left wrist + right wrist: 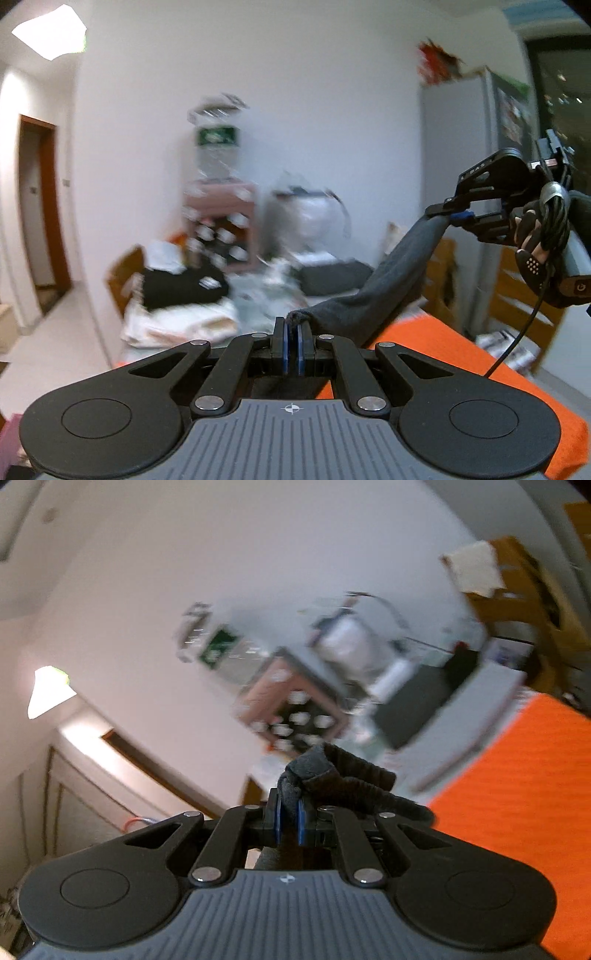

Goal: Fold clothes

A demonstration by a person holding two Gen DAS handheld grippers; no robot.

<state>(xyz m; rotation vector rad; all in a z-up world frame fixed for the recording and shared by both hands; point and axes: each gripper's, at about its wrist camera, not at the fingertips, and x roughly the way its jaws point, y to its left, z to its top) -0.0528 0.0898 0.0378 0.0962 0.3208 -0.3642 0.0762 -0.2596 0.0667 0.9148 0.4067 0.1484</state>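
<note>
Both tools pinch a soft, ribbed grey garment (388, 280).

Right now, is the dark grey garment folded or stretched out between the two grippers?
Stretched out, off the orange surface: the dark grey knit garment spans in the air from left gripper to right gripper.

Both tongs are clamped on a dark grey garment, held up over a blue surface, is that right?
Not quite: the surface is orange, not blue, as the left wrist view shows. The rest holds: the left tongs and right tongs are both clamped on the dark grey garment, held up over it.
</note>
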